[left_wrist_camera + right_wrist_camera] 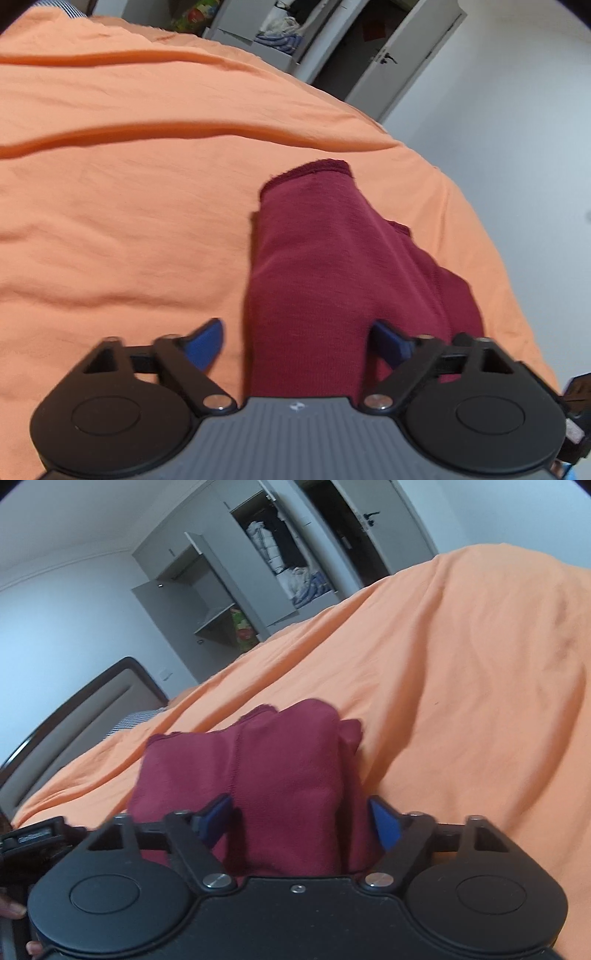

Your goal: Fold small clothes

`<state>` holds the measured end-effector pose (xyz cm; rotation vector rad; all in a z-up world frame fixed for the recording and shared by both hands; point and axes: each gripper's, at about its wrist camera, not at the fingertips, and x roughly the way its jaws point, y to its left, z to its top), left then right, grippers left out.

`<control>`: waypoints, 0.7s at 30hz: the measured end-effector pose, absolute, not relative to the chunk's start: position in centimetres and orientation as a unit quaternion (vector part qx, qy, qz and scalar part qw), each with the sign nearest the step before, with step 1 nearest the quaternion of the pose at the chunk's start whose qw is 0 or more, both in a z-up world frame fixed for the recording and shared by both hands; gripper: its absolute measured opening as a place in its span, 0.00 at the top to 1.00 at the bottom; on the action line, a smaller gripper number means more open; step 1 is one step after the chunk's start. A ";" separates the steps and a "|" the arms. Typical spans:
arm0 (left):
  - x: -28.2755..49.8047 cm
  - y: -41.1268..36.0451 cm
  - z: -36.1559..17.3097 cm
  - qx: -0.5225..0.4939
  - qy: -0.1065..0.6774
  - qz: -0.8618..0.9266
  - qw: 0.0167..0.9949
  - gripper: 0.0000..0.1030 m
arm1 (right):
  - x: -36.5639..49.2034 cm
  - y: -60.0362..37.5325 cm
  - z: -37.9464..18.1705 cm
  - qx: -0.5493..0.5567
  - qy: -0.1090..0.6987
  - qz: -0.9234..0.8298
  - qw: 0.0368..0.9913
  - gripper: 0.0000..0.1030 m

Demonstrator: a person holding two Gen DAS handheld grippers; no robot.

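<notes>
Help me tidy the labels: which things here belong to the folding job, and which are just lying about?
Job:
maroon garment
left gripper
right gripper
orange bedspread, the work surface

Lying about:
open wardrobe
hanging clothes
headboard
door

Left wrist: low, close, looks across the orange bed (129,192) toward the wardrobe (258,33).
Right wrist: the same, tilted.
Shared: red cloth (314,266), bed, wardrobe.
</notes>
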<state>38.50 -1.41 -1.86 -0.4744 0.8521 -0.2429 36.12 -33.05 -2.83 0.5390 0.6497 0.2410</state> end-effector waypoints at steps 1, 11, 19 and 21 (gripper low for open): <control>38.5 -1.4 -1.9 -0.236 0.409 -0.126 0.872 0.33 | 36.0 -33.0 -2.9 0.268 0.318 0.119 0.902 0.33; 37.3 -2.5 1.7 -0.196 0.350 -0.138 0.905 0.73 | 33.8 -30.3 1.3 0.170 0.249 0.131 0.945 0.85; 39.4 -3.1 4.7 -0.171 0.283 -0.149 0.932 0.73 | 36.0 -29.7 3.8 0.145 0.191 0.116 0.964 0.85; 40.7 -3.5 4.4 -0.173 0.279 -0.151 0.933 0.73 | 37.1 -29.8 3.9 0.141 0.188 0.108 0.966 0.85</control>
